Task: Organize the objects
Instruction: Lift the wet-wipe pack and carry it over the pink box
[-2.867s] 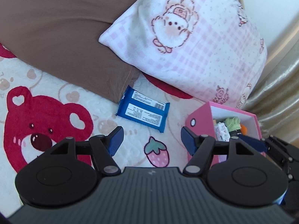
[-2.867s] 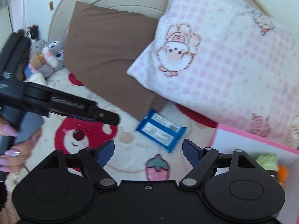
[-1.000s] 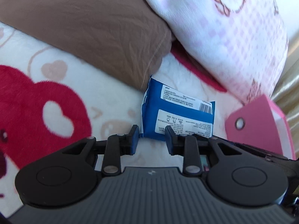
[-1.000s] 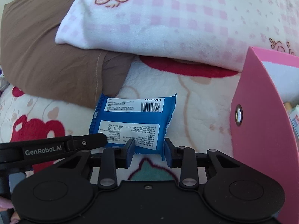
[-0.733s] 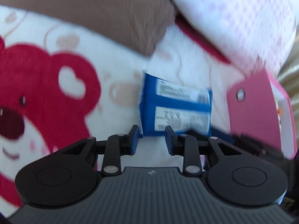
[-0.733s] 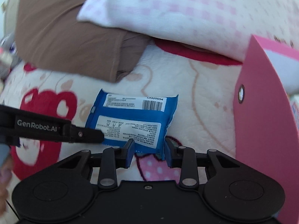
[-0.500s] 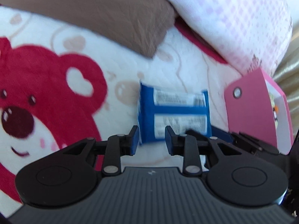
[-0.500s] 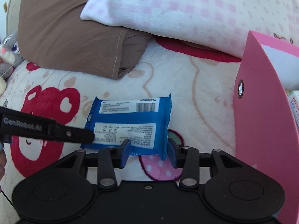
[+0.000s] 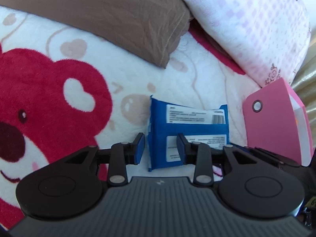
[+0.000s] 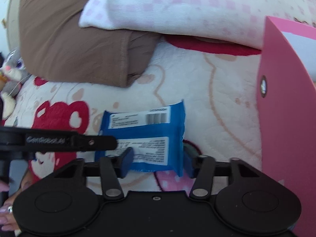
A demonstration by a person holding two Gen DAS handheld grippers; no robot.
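A blue snack packet (image 9: 187, 126) with white labels lies on the bear-print blanket (image 9: 59, 90), left of the pink box (image 9: 276, 122). My left gripper (image 9: 160, 148) has its fingers around the packet's left near corner, with a gap still showing. In the right wrist view the packet (image 10: 146, 136) sits between the fingers of my right gripper (image 10: 157, 162), which hold its right half, near edge lifted. The left gripper's finger (image 10: 79, 141) reaches in from the left and touches the packet's left edge.
A brown pillow (image 9: 110, 13) and a pink checked pillow (image 9: 246, 19) lie behind the packet. The pink box (image 10: 286, 108) stands close on the right. A grey plush rabbit (image 10: 11, 71) sits at the far left. A hand with painted nails (image 10: 6, 215) holds the left gripper.
Both grippers narrowed onto the packet and drew it back from the brown pillow toward the near side. In the last half second both grippers' fingers widened a little and the packet tilted up.
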